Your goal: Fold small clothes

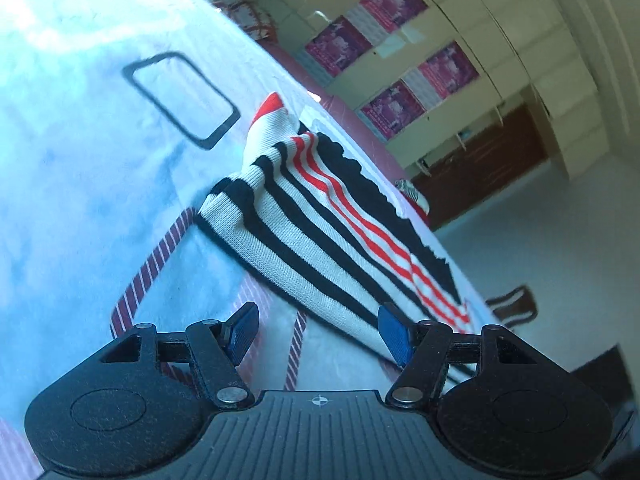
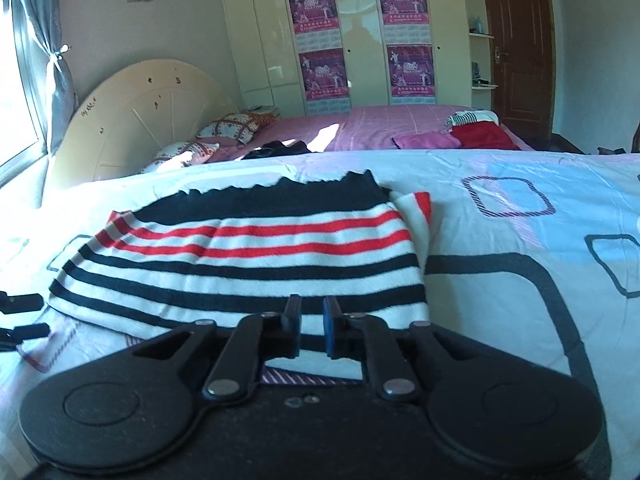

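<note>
A striped knit garment, white with black and red bands, is lying on the pale blue bed sheet, its long axis running from 9 o'clock to 3 o'clock in the right wrist view, stripes following that axis and the dark scalloped edge lying toward 12 o'clock. In the left wrist view the same garment is stretching diagonally from 11 o'clock down to 4 o'clock, its far end bunching up off the sheet. The left gripper is holding its jaws wide apart and gripping nothing, the garment's near end lying just beside its right pad. The right gripper is keeping its jaws narrowly parted over the garment's near edge; whether cloth is pinched between them I cannot tell. Beyond, at 12 o'clock, a pink bedspread is carrying a red cloth pile.
</note>
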The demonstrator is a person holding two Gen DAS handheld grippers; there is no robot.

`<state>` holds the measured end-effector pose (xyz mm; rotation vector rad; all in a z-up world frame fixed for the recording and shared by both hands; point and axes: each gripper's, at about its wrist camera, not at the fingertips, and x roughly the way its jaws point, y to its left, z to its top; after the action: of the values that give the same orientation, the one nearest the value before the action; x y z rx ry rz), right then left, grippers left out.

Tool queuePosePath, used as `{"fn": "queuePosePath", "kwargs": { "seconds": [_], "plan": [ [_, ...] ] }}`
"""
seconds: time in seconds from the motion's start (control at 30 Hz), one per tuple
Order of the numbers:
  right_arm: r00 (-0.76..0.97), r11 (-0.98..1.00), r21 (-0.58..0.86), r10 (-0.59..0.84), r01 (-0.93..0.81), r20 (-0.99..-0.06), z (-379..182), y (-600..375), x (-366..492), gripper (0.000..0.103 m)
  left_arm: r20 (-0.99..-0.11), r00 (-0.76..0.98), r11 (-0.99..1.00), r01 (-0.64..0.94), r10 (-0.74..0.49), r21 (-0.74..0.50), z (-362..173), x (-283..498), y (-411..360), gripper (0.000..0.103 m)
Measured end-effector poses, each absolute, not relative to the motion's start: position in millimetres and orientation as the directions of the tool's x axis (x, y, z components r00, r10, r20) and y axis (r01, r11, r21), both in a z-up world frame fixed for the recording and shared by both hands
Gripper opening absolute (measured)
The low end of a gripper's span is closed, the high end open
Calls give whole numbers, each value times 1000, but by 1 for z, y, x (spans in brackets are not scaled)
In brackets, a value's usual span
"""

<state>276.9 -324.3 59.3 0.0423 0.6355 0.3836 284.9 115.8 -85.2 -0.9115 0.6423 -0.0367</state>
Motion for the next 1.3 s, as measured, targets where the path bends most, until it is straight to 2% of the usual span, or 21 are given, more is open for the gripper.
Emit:
{"fn": "queuePosePath", "kwargs": {
  "seconds": [0.1, 0.2, 0.37, 0.53, 0.57, 0.6, 0.67, 0.77, 1.03, 1.07, 1.17, 1.3],
  "plan": [
    [729, 913, 156, 396, -376, -559, 64, -306, 280, 11, -461, 848, 478, -302, -261, -825, -108, 285, 119, 64],
    [721, 902, 166, 419, -397, -552, 64, -294, 284, 11, -425, 881, 408, -316, -209, -857, -116, 287, 117, 64],
    [705, 895, 192, 436, -402, -560, 57, -280, 299, 7, -411, 894, 397, -317, -178, -861, -121, 310, 106, 65],
    [682, 878, 224, 471, -423, -559, 53, -258, 323, 6, -359, 922, 399, -276, -148, -875, -128, 329, 100, 64],
    [675, 876, 225, 474, -427, -565, 52, -252, 329, 6, -358, 923, 403, -275, -144, -873, -128, 333, 99, 58],
    [666, 874, 229, 477, -429, -574, 49, -246, 336, 6, -371, 919, 402, -291, -135, -868, -130, 336, 99, 48],
    [647, 863, 245, 495, -441, -580, 45, -236, 345, 5, -362, 924, 379, -295, -119, -877, -136, 338, 106, 39],
    [620, 842, 265, 529, -471, -580, 37, -224, 354, 5, -346, 930, 380, -279, -122, -882, -138, 341, 107, 39],
    [581, 838, 282, 532, -468, -616, 15, -208, 365, 4, -384, 918, 429, -310, -96, -849, -133, 348, 108, 39],
    [583, 840, 286, 530, -461, -616, 14, -209, 364, 4, -384, 918, 433, -310, -94, -846, -134, 347, 108, 38],
    [595, 850, 294, 519, -438, -614, 17, -211, 361, 4, -400, 912, 420, -330, -89, -846, -138, 345, 112, 25],
    [602, 864, 276, 493, -420, -628, 14, -208, 360, 3, -375, 921, 414, -304, -102, -858, -142, 345, 114, 25]
  ]
}}
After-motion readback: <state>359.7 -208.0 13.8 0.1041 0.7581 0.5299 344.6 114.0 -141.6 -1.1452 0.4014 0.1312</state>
